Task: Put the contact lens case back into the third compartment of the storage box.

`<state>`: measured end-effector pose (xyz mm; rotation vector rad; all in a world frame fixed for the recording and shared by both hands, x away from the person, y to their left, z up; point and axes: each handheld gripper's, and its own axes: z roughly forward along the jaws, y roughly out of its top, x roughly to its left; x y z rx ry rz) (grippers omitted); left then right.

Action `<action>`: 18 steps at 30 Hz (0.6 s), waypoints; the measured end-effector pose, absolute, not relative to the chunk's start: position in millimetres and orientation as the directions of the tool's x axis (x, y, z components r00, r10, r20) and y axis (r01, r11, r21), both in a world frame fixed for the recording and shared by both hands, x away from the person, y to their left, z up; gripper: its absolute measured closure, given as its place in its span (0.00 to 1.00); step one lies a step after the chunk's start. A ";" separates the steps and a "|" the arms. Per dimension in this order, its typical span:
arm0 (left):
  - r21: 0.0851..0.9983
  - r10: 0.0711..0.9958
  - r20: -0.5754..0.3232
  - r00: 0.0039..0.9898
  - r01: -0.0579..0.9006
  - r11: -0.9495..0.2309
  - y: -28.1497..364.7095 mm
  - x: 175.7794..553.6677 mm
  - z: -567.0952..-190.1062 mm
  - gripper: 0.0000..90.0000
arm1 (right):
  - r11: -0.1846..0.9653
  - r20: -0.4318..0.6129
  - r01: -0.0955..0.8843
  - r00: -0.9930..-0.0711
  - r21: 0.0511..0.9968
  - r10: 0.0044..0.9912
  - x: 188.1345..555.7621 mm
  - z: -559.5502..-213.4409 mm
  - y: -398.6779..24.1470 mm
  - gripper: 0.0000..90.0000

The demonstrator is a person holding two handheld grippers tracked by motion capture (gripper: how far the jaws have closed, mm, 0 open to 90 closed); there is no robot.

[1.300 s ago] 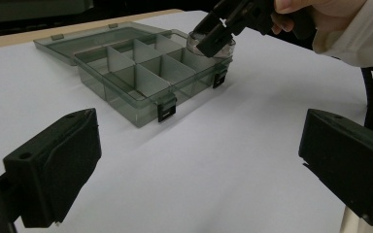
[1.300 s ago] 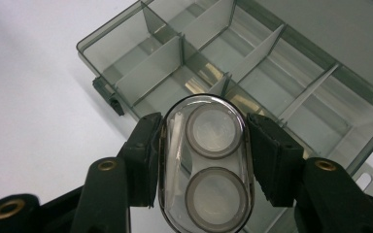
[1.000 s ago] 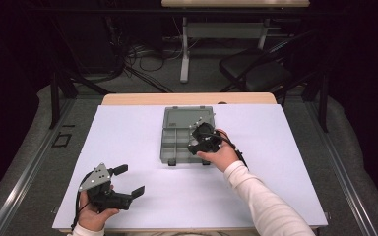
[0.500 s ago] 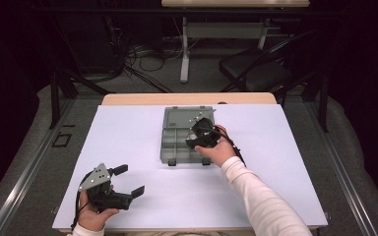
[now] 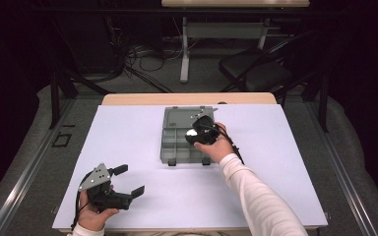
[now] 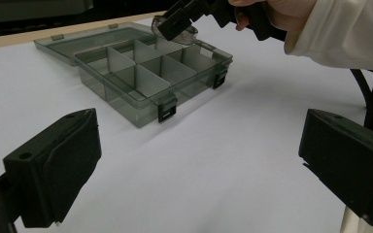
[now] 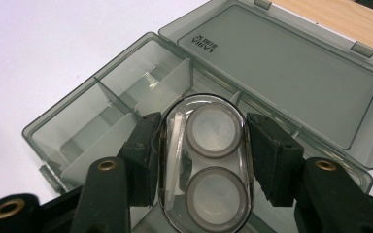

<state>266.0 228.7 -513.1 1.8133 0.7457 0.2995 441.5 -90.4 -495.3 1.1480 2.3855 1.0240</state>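
The left gripper [image 5: 128, 182] is resting near the table's [image 5: 285, 147] front edge, jaws spread wide, holding nothing. Farther off, the right gripper [image 7: 199, 145] is pinching a clear oval case [image 7: 206, 162] above the open compartment box [image 5: 177, 142].

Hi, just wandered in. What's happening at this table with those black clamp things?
A person holds a hand-held gripper in each hand. The right hand-held gripper is clamped on a small clear oval case with two round wells, holding it above an open grey compartment box whose lid lies flat behind it. The compartments in sight look empty. The left hand-held gripper sits open and idle near the table's front left edge.
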 end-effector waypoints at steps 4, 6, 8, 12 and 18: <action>0.917 0.620 -0.151 0.770 0.343 -0.202 228.8 266.0 -513.2 0.02 | 0.414 0.033 0.556 -0.624 0.721 0.780 445.0 -497.9 -91.1 0.54; 0.917 0.619 -0.152 0.770 0.343 -0.203 228.7 266.0 -513.2 0.02 | 0.404 0.039 0.555 -0.621 0.728 0.783 447.4 -499.0 -92.5 0.54; 0.917 0.620 -0.151 0.770 0.343 -0.202 228.7 266.0 -513.1 0.02 | 0.388 0.044 0.553 -0.612 0.737 0.789 449.6 -500.3 -93.8 0.54; 0.917 0.620 -0.152 0.770 0.344 -0.201 228.8 266.1 -513.2 0.02 | 0.361 0.058 0.555 -0.598 0.750 0.800 453.9 -501.9 -97.4 0.54; 0.917 0.620 -0.151 0.770 0.344 -0.203 228.7 266.1 -513.3 0.02 | 0.350 0.062 0.559 -0.588 0.752 0.807 458.1 -504.5 -100.7 0.54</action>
